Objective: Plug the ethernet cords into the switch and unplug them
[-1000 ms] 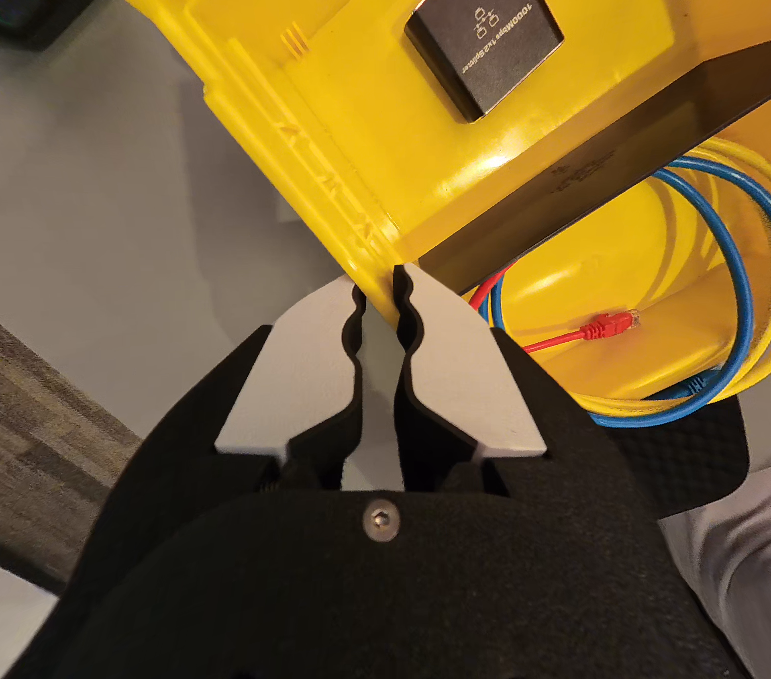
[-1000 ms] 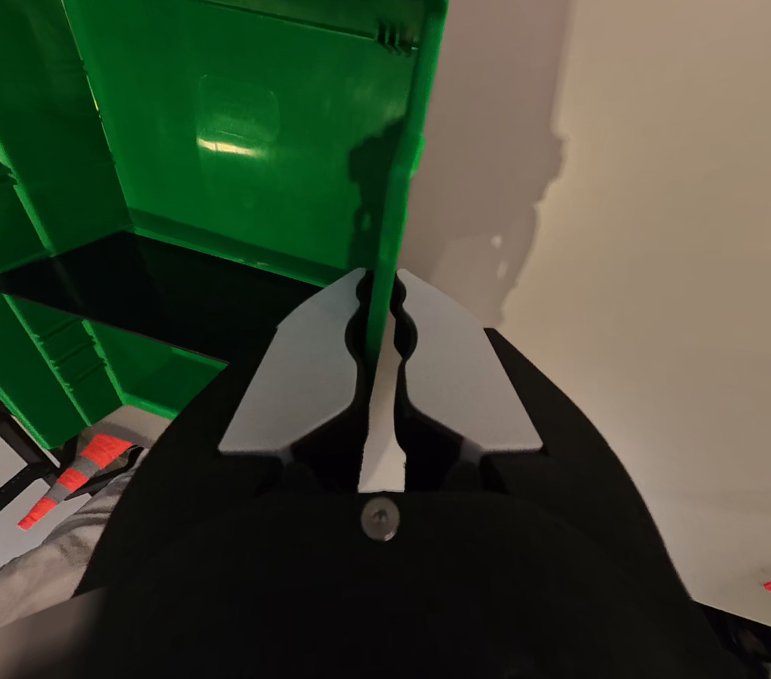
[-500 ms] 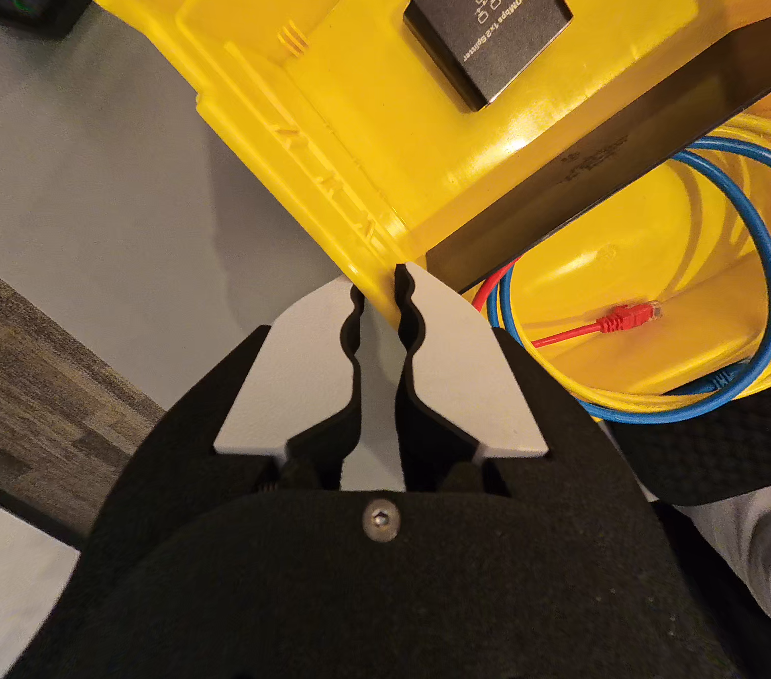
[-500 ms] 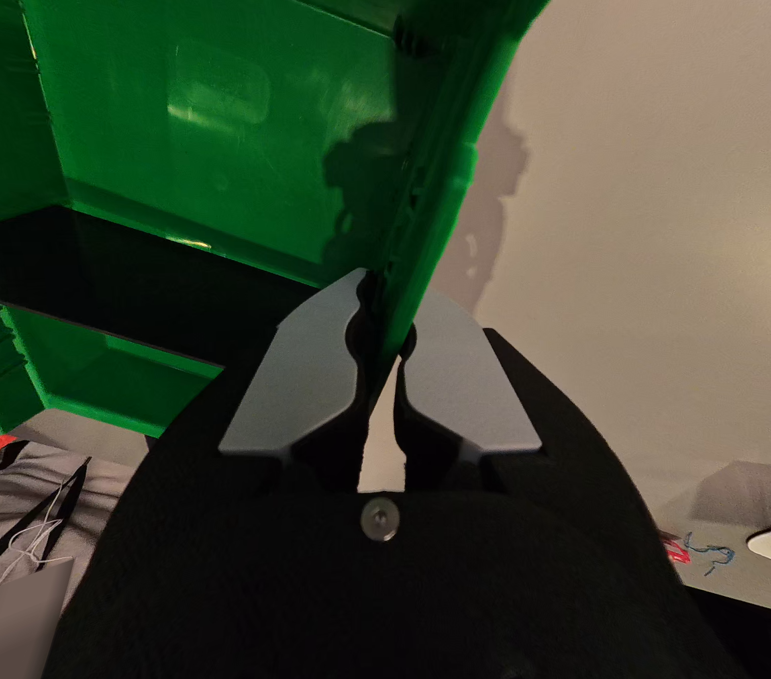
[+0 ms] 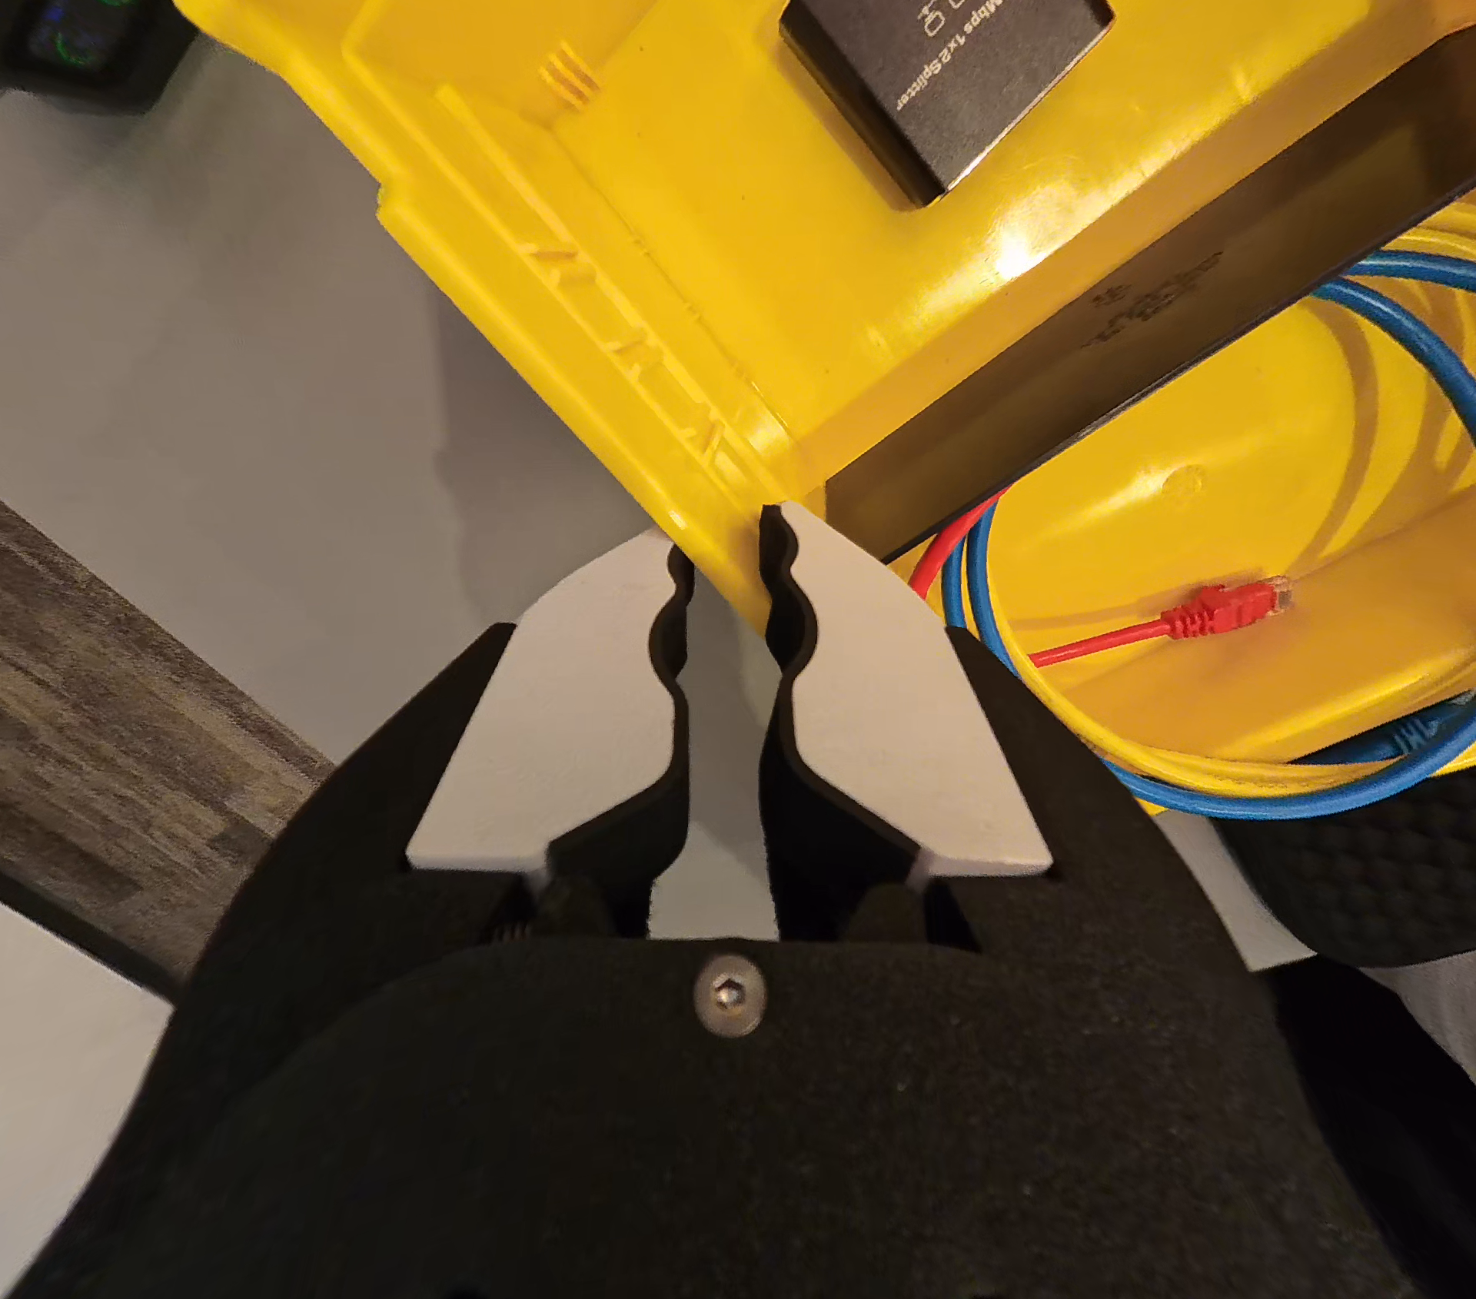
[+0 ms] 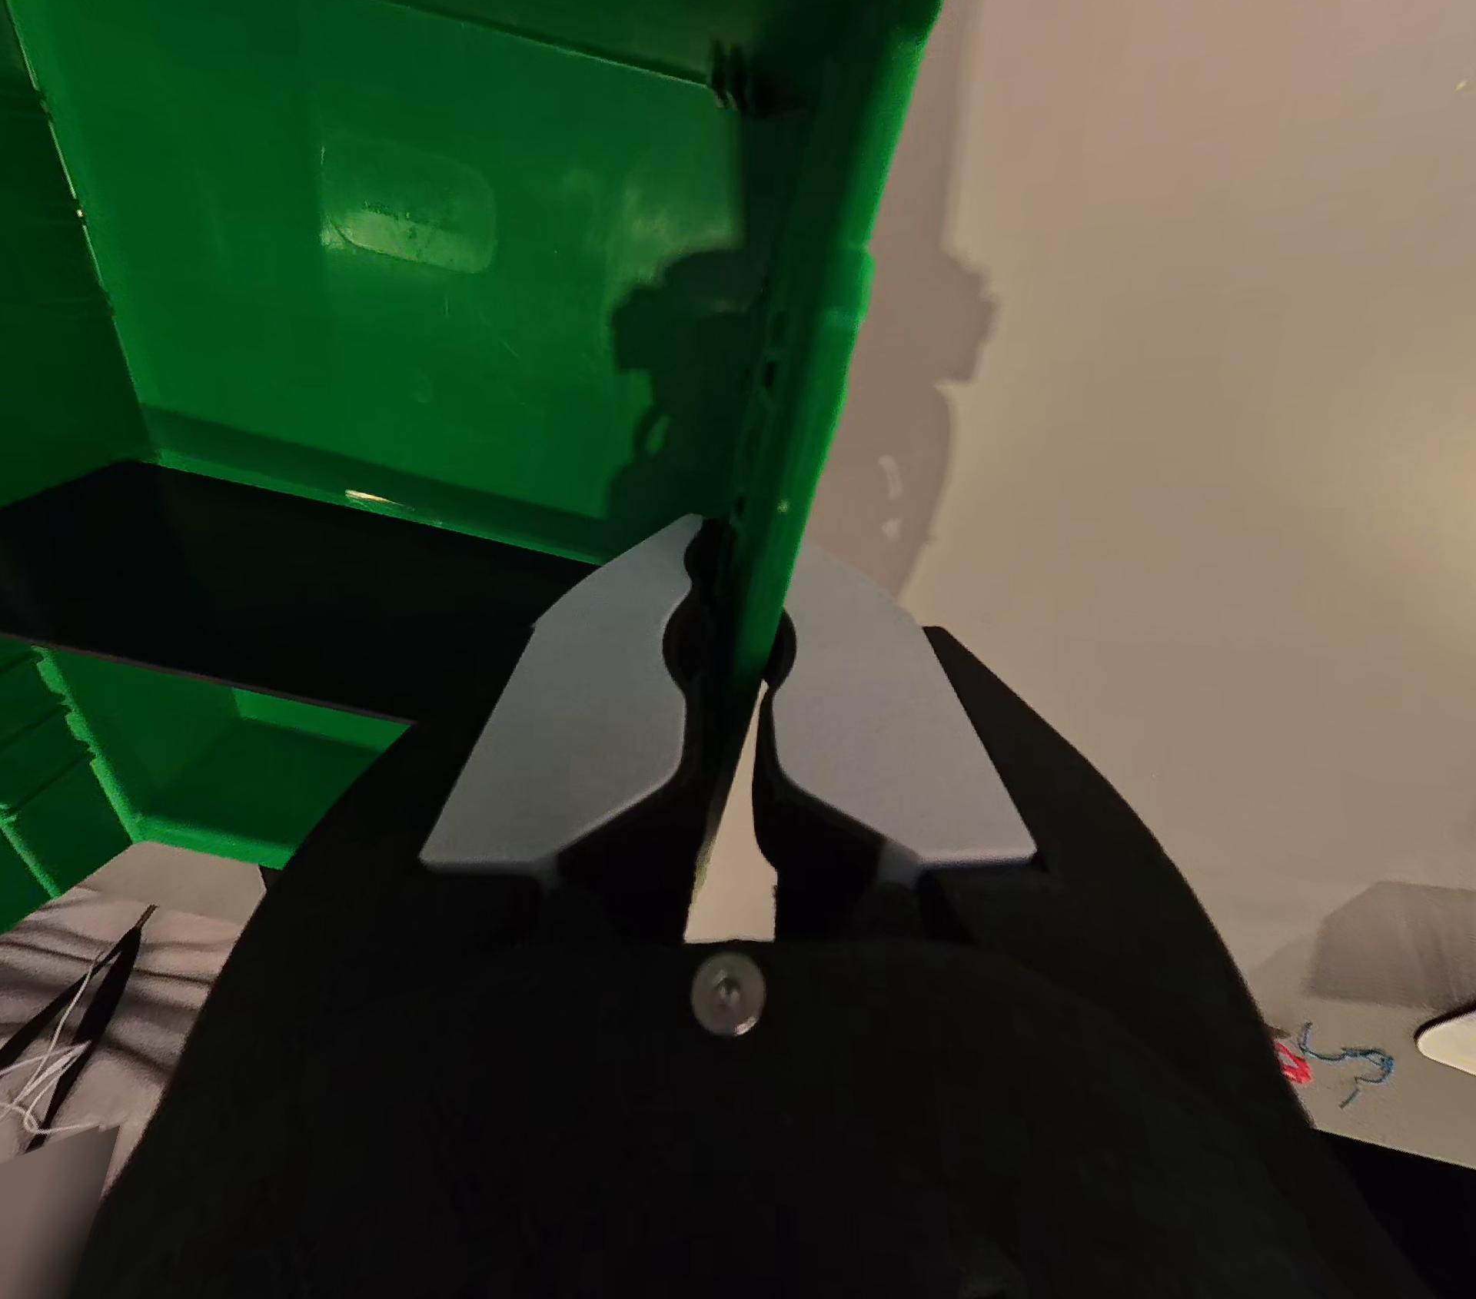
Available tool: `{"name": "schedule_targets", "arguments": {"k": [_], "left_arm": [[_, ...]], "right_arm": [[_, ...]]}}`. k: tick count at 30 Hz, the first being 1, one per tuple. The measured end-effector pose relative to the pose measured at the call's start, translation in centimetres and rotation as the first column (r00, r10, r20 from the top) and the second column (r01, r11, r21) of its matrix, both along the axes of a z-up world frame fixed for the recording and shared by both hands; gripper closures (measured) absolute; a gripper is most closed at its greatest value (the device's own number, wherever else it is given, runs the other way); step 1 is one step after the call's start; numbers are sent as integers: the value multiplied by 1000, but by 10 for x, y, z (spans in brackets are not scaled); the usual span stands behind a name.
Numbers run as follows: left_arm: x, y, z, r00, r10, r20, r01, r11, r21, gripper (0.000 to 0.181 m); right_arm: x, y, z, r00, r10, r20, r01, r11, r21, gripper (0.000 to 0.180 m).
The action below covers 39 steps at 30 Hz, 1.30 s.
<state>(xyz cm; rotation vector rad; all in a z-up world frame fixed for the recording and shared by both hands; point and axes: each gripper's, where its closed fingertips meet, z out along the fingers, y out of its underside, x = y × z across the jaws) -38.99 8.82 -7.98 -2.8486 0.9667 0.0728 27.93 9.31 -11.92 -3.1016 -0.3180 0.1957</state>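
Left wrist view: the left gripper (image 5: pixel 723 542) clamps the yellow bin (image 5: pixel 719 270) by its rim. Far right lies the switch (image 5: pixel 946 19), rigid; nearer, limp cords, the red plug (image 5: pixel 1222 614) the handhold.

Right wrist view: the right gripper (image 6: pixel 739 542) pinches the green bin (image 6: pixel 807 430) wall.

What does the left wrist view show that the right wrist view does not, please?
Only the left wrist view shows the yellow bin, with the dark switch in one compartment and coiled blue, yellow and red cords beyond a black divider; the left tongs pinch its rim. Only the right wrist view shows the green bin, its wall pinched by the right tongs, holding nothing visible. Both show tongs shut on a divided bin's edge over a pale surface.
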Motion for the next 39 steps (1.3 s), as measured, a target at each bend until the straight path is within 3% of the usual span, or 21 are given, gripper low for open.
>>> {"name": "schedule_targets", "arguments": {"k": [14, 39], "left_arm": [[-10, 8, 1, 998, 38, -56, -35, 999, 40, 164], [-25, 9, 2, 993, 59, -106, -51, 995, 84, 161]], "right_arm": [[-17, 1, 0, 998, -59, 1, 59, 998, 20, 172], [-6, -8, 0, 921, -387, -46, 385, 922, -50, 171]]}}
